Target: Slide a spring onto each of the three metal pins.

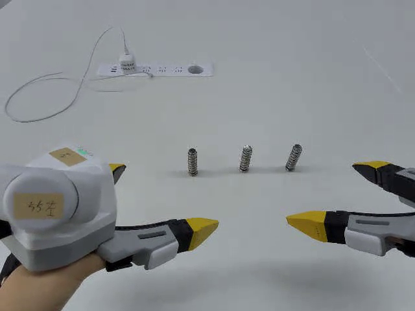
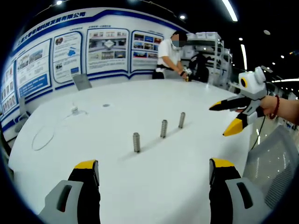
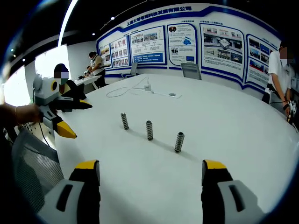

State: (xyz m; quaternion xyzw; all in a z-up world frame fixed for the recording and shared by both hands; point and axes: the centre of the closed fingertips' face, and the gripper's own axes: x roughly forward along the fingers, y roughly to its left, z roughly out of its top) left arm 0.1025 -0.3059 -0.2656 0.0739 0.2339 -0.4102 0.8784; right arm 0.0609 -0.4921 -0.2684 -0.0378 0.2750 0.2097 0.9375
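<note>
Your L gripper (image 1: 161,197) sits low at the near-left of the tabletop (image 1: 272,97). Jaws are spread wide and yellow tips are apart, w/ nothing between them.

Fwd of it and to its right stands the L spring (image 1: 192,162), then the mid spring (image 1: 246,158), then the R spring (image 1: 294,157). The 3 form a row across the mid tabletop, each well apart from its neighbour. All 3 are upright w/ long axis vertical, though the R one leans a touch. You can't make out the pins inside the coils. Springs standing unaided like this suggest each is already seated on one, so the job looks done or v. close.

Your R gripper (image 1: 334,194) is at the near-right, also gaping and empty. Toward the far edge lie a white power strip (image 1: 155,69) and its cable (image 1: 52,97), well clear of the row.

Key relation: the row lies ahead of and between your 2 grippers, touching neither. L gripper is nearer the L spring and R gripper nearer the R spring. The mid one is roughly equal from both.

If any spring needs seating, come in from the side w/ jaws straddling the vertical axis. The leaning R spring is the likeliest to need it, and it's closest to your R gripper.
</note>
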